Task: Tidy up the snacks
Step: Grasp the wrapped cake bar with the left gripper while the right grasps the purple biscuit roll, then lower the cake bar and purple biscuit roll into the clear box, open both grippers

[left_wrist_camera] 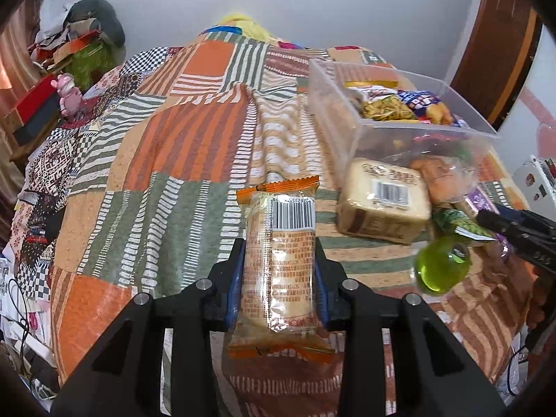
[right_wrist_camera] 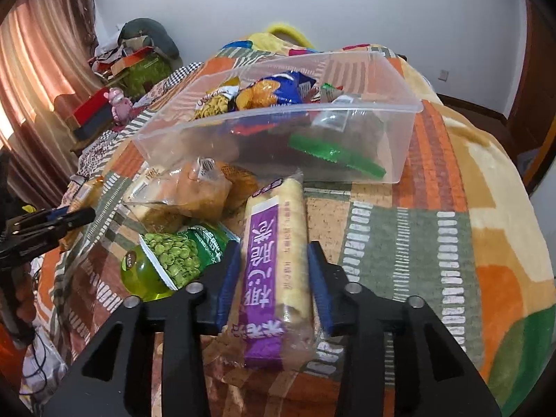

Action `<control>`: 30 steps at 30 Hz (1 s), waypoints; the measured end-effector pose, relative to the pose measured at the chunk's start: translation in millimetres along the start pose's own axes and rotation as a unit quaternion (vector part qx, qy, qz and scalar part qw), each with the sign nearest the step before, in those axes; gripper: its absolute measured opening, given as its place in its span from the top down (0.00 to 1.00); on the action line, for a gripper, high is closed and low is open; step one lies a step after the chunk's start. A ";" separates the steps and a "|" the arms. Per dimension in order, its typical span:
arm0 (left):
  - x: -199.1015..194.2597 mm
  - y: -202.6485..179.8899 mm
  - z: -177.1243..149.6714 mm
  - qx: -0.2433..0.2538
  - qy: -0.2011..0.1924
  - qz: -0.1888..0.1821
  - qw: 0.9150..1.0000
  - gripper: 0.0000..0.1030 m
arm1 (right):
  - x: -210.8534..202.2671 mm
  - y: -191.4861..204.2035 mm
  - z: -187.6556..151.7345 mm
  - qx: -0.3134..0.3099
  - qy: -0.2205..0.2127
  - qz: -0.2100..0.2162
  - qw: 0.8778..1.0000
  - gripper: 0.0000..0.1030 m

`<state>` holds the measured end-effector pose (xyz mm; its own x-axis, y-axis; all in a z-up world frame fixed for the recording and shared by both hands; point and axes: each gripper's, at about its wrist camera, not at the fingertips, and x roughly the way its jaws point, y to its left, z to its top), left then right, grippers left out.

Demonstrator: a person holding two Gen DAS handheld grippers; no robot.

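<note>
Snacks sit in both grippers: left gripper jaws clamp an orange-edged cake packet; right gripper jaws clamp a purple roll packet near the clear bin.

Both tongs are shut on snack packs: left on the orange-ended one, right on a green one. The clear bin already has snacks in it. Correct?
One slip: the right tongs grip a purple-labelled pack, not green, as the right wrist view shows. Left tongs on the orange-ended pack and snacks in the clear bin both hold.

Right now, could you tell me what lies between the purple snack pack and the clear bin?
Only bare quilt separates the purple snack pack from the clear bin, seen in the right wrist view.
</note>
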<state>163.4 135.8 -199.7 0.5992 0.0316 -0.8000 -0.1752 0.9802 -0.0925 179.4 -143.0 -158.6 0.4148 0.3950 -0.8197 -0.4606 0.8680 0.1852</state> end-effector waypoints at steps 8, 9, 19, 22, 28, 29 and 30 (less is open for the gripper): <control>-3.6 -8.6 2.0 0.004 -0.005 -0.010 1.000 0.67 | 11.5 4.1 -1.5 -0.017 0.007 -0.012 1.000 0.59; -4.6 -10.1 2.7 0.005 -0.007 -0.011 1.000 0.67 | 11.1 2.9 -1.2 -0.015 0.006 -0.010 1.000 0.59; -23.3 -26.3 22.2 0.004 -0.037 -0.031 0.999 0.67 | -14.6 -2.0 -2.4 -0.006 -0.024 -0.008 1.000 0.59; -29.1 -35.7 31.4 0.008 -0.049 -0.039 0.998 0.67 | -30.3 -5.4 0.8 -0.003 -0.043 -0.009 0.999 0.59; -35.3 -57.3 55.1 0.020 -0.071 -0.055 0.996 0.67 | -59.2 -8.8 13.3 0.003 -0.089 -0.015 0.996 0.59; -35.3 -61.3 58.9 0.023 -0.074 -0.057 0.995 0.67 | -62.9 -9.1 16.8 0.002 -0.097 -0.016 0.995 0.59; -35.1 -65.6 63.3 0.026 -0.078 -0.058 0.995 0.67 | -65.3 -9.0 21.2 0.002 -0.104 -0.017 0.994 0.59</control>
<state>203.3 82.8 -128.1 0.7279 -0.0569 -0.6833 -0.0598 0.9875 -0.1459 173.1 -170.2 -95.2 0.5834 0.4183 -0.6962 -0.4399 0.8833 0.1621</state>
